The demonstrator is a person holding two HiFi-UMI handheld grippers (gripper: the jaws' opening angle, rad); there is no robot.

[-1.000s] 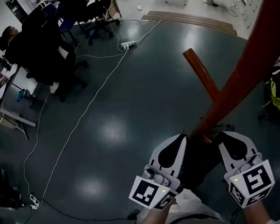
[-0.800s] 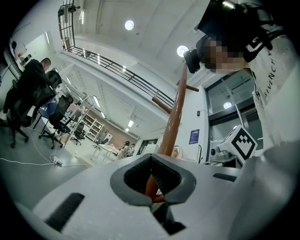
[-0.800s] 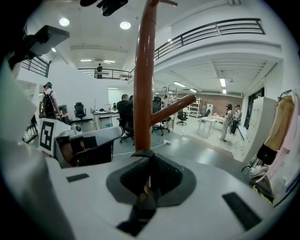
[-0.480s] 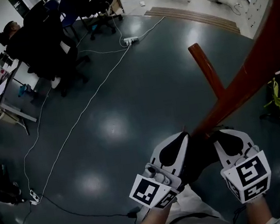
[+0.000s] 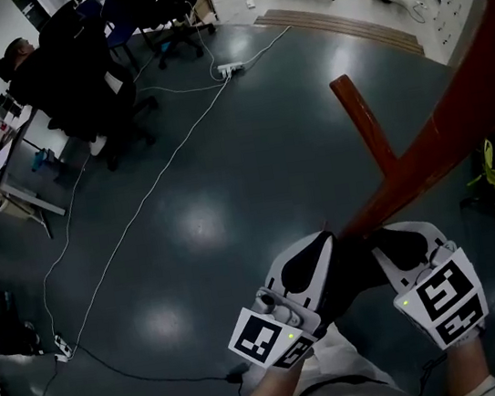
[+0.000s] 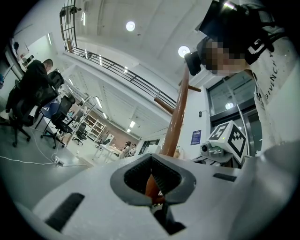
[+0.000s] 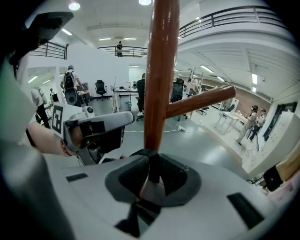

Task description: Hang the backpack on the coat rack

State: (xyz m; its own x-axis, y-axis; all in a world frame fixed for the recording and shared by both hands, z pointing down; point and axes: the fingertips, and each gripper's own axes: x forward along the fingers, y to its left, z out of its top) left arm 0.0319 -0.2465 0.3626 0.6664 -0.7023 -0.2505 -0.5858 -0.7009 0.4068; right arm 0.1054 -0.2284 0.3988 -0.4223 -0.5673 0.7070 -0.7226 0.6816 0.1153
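Hanging between left gripper, right gripper: backpack, strap seemingly pinched.

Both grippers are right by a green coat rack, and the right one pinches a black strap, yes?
Not green: the head view shows the coat rack is reddish-brown. The left gripper and right gripper are by it, and the right one does pinch a black strap.

Black office chairs at upper left, white cable across glossy dark floor, power strip beyond
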